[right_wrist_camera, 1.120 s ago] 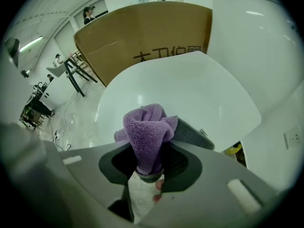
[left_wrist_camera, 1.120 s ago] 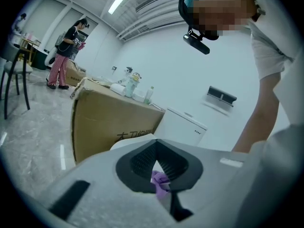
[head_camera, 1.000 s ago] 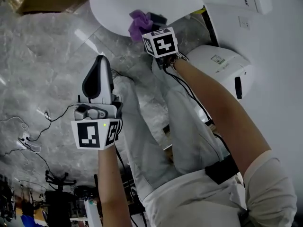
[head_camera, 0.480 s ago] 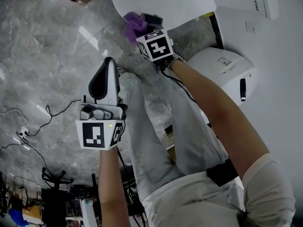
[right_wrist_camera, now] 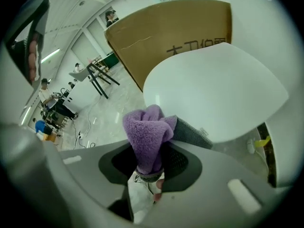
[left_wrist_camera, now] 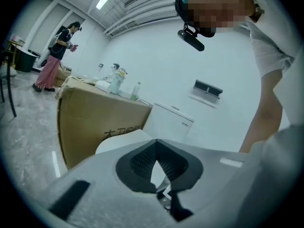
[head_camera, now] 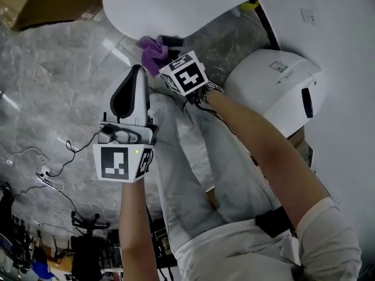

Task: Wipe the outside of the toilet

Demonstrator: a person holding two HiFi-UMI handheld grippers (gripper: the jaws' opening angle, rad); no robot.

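1. The head view looks steeply down at a white toilet with its oval lid closed. It stands on a grey marble floor.
2. The person's right arm reaches forward, and the right tongs are clamped on a bunched purple cloth.
3. The cloth sits at the near edge of the toilet lid. It looks pressed against the white surface, but actual contact cannot be confirmed.
4. In the right gripper view the cloth stands upright between the two dark pads. Its folded top pokes out past the tips, with the lid's rim just behind it.
5. The left tongs are held up over the floor, just beside the right ones but touching neither the toilet nor the cloth.
6. In the left gripper view their tips meet, with nothing between them.
7. A brown cardboard box stands just beside the toilet at upper left.
8. A white rounded unit sits near the toilet on the right.
9. Thin black cables trail over the floor at lower left.
10. The person's pale trouser leg fills the middle of the head view, between the two arms.
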